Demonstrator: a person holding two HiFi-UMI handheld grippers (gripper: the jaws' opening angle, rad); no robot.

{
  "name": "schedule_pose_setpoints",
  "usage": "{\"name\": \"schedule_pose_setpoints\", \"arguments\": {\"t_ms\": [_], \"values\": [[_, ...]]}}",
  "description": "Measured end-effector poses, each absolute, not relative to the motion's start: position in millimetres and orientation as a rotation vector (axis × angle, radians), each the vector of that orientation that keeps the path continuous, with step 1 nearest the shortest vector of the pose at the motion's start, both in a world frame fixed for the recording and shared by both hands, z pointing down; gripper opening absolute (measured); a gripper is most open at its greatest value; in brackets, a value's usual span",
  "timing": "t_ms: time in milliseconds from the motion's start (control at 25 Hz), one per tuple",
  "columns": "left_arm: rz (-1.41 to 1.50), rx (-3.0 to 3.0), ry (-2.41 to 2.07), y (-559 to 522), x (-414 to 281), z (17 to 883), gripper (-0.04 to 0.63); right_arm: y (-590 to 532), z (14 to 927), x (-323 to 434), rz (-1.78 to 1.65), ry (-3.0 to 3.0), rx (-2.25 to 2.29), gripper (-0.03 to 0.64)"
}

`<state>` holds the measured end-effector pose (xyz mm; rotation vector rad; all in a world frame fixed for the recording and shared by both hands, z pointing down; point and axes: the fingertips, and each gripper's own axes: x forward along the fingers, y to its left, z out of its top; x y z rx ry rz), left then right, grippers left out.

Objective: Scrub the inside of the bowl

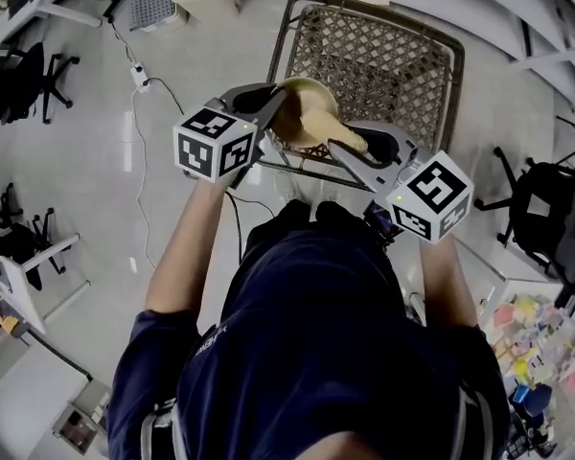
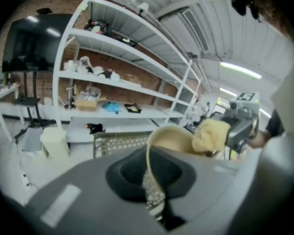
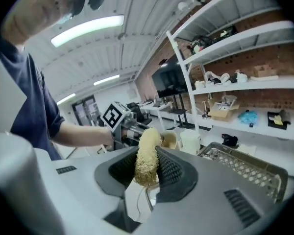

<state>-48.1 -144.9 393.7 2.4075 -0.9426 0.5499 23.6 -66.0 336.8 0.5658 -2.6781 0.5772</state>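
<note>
I hold a tan bowl (image 1: 305, 103) up in the air, tilted on its side above a wire basket. My left gripper (image 1: 276, 103) is shut on its rim, and in the left gripper view the thin bowl (image 2: 172, 139) edge runs between the dark pads. A yellow fibrous scrub sponge (image 1: 333, 134) is pinched in my right gripper (image 1: 353, 148), which is shut on it. The sponge (image 2: 210, 135) rests at the bowl's opening. In the right gripper view the sponge (image 3: 147, 153) stands upright between the pads, with the bowl (image 3: 169, 140) and the left gripper (image 3: 118, 120) just beyond it.
A metal wire basket (image 1: 417, 36) stands on the floor right below the bowl. White shelving (image 2: 117, 58) with boxes lines the brick wall. A white bin (image 2: 55, 142) stands beside the basket. Office chairs (image 1: 541, 209) and cables lie around on the floor.
</note>
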Motion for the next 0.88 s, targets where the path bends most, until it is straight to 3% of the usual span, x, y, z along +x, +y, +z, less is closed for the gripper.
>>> {"name": "schedule_pose_setpoints", "arguments": {"t_ms": [880], "values": [[0.639, 2.437, -0.914, -113, -11, 413, 0.008, -84, 339, 58, 0.819, -2.792, 0.621, 0.089]]}}
